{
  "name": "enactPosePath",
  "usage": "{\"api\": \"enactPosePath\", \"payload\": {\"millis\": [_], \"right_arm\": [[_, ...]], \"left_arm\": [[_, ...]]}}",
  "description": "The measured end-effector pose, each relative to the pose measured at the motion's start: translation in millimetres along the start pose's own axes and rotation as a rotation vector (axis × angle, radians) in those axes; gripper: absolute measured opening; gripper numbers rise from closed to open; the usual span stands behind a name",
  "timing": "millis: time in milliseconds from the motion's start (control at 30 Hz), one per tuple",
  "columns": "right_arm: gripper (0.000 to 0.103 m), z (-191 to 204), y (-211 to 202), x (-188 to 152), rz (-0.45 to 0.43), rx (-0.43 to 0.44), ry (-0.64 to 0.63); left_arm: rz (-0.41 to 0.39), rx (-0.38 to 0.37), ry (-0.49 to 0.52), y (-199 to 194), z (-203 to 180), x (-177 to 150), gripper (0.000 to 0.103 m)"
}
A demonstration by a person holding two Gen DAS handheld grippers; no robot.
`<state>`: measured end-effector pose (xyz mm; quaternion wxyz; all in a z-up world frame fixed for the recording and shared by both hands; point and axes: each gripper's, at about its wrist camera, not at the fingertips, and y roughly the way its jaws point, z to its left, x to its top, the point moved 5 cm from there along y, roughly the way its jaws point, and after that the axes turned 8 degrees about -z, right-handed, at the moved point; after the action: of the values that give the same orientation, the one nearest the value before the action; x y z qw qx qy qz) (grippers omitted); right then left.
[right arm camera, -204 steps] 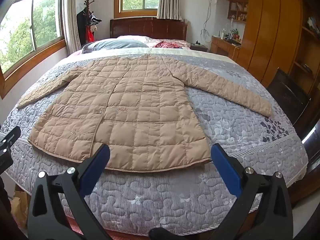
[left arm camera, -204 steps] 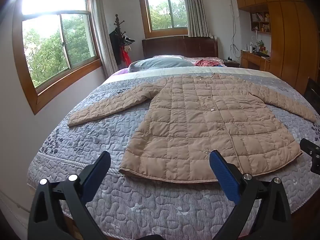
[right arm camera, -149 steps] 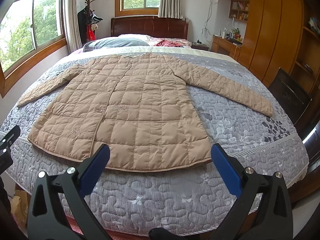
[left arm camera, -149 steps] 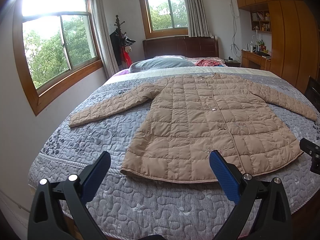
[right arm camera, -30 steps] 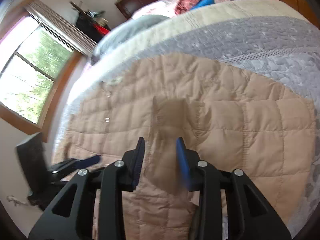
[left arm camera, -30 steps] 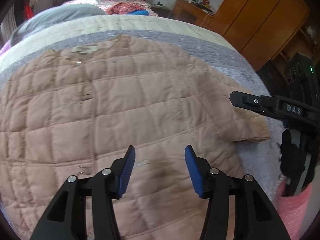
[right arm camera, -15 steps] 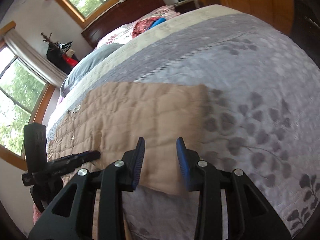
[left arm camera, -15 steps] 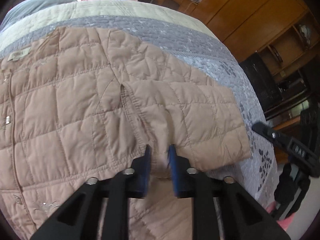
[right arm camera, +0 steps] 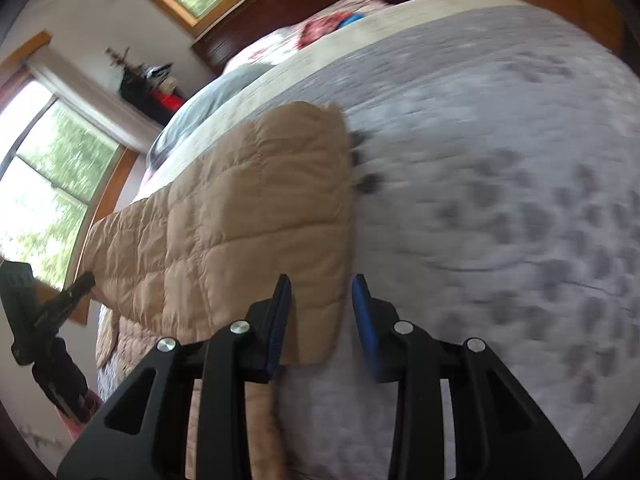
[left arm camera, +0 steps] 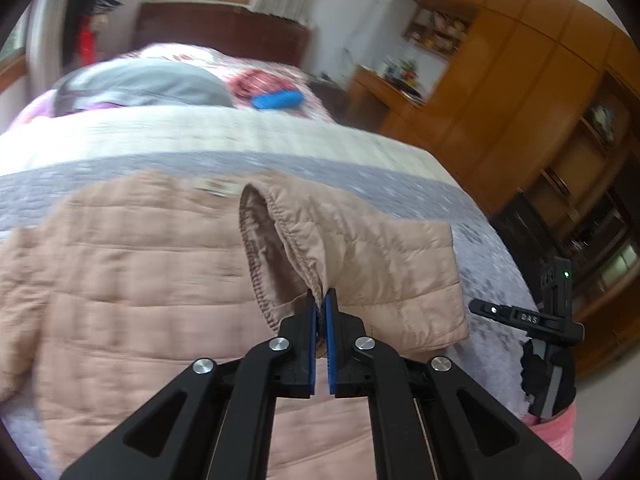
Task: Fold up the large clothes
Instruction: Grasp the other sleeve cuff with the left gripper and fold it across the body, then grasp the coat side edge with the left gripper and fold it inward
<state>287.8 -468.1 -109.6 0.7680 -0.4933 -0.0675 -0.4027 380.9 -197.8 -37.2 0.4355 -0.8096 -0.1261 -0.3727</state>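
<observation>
since a second ago the left gripper [left arm camera: 320, 300] has closed on the folded sleeve's cuff [left arm camera: 296, 248] of the quilted coat [left arm camera: 132, 280] and lifted it; right gripper [right arm camera: 320, 300] narrow, empty, over the coat's folded edge. body folds remain.

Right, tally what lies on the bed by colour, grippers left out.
Tan: 1, quilted padded coat
Grey: 1, pillow
Blue: 1, small oblong object
Red: 1, crumpled cloth
Total: 4

Both wrist cameras look steeply down, close over the coat [left arm camera: 140, 280].
</observation>
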Motion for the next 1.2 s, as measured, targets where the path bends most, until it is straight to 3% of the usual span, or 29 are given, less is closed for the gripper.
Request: {"api": "enactPosePath", "payload": {"millis": [167,333,500,700,833,900,1033,1200], "right_arm": [[0.031,40.4,30.7,-1.4,0.052,0.024,-0.075],[0.030,55.6,54.8,-5.3,0.093,-0.027,-0.124],[0.019,56.2,69.2,-16.4,0.108,-0.147,-0.198],[0.023,74.4,51.5,-12.5,0.089,-0.165,-0.211],[0.024,106.6,24.2,-2.7,0.030,-0.089,-0.229],[0.024,124.0,26.4,-4.3,0.056,-0.076,-0.247],[0.024,146.5,53.5,-15.2,0.125,-0.091,-0.273],[0.024,145.6,94.7,-44.3,0.214,-0.143,-0.282]], "left_arm": [[-0.030,0.131,-0.039,-17.7,65.8,3.7,0.004],[0.051,0.234,-0.070,6.7,122.7,-19.3,0.004],[0.155,0.249,-0.121,42.1,160.9,-49.9,0.004],[0.139,0.263,-0.134,25.3,158.8,-45.7,0.012],[0.007,0.348,-0.089,-15.5,151.7,-21.7,0.022],[-0.017,0.308,-0.062,-25.5,128.7,-14.9,0.023],[0.052,0.206,-0.010,-4.3,87.8,-18.0,0.024],[0.180,0.220,0.001,45.2,82.7,-47.3,0.024]]}}
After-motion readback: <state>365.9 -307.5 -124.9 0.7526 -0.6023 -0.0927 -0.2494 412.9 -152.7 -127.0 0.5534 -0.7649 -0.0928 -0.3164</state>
